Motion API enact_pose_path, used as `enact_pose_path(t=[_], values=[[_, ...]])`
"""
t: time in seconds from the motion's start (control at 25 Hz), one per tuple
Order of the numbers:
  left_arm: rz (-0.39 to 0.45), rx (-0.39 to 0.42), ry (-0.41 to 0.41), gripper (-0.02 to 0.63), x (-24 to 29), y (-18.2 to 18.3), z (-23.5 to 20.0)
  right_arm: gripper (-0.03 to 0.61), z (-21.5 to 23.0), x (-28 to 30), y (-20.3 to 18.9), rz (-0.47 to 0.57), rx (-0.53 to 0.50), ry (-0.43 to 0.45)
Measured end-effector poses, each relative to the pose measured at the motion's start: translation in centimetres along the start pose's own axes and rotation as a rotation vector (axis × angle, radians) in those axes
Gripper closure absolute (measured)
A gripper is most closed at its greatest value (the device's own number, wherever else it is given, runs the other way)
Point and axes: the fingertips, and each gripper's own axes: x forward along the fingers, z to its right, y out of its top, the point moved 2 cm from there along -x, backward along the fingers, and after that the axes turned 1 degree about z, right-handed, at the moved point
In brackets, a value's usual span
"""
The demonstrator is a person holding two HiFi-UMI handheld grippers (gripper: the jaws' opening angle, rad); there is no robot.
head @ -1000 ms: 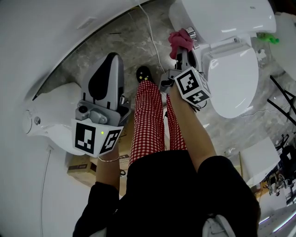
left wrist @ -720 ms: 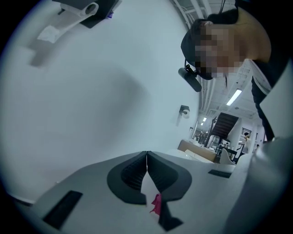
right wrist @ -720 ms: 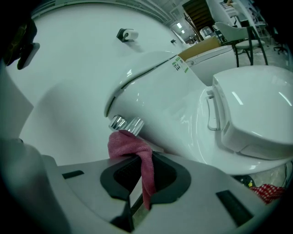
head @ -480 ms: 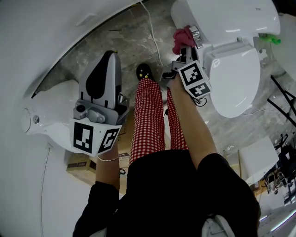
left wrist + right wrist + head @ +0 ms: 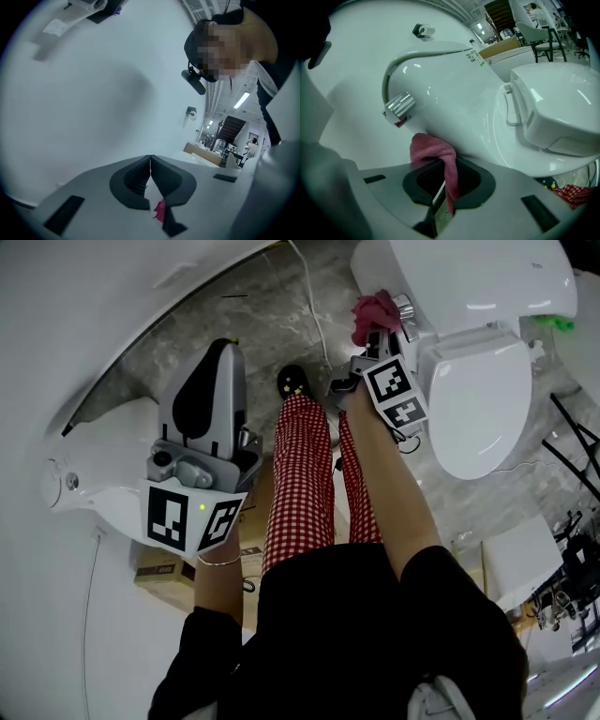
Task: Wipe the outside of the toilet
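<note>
1. Right gripper (image 5: 445,180) pinching a pink cloth (image 5: 433,149), bunched up against the side of the white toilet (image 5: 454,89), just below the chrome knob (image 5: 399,107).
2. Left gripper (image 5: 150,165) off to the left, jaws pressed together, well apart from the toilet.

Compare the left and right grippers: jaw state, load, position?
Left gripper: jaws together, gripping nothing; right gripper: clamped on a pink cloth. Right gripper holds the cloth against the toilet tank's side, near the chrome knob; left gripper is off the toilet, facing a white wall. Both have the same grey jaws.
</note>
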Motion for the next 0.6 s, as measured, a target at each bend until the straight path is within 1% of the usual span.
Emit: enact_pose_path(t=[0.24, 0.48, 0.6], values=[[0.001, -0.001, 0.020, 0.603, -0.2, 0.0, -1.0, 0.518, 0.8, 1.3, -1.0, -0.014, -0.009, -0.030], [-0.012, -0.007, 0.039, 0.603, -0.9, -0.9, -1.9, 0.518, 1.6, 2.4, -1.9, -0.020, -0.021, -0.046], [-0.017, -0.011, 0.048, 0.603, -1.2, -1.1, -2.5, 0.518, 2.1, 2.8, -2.3, -0.022, -0.020, -0.068]])
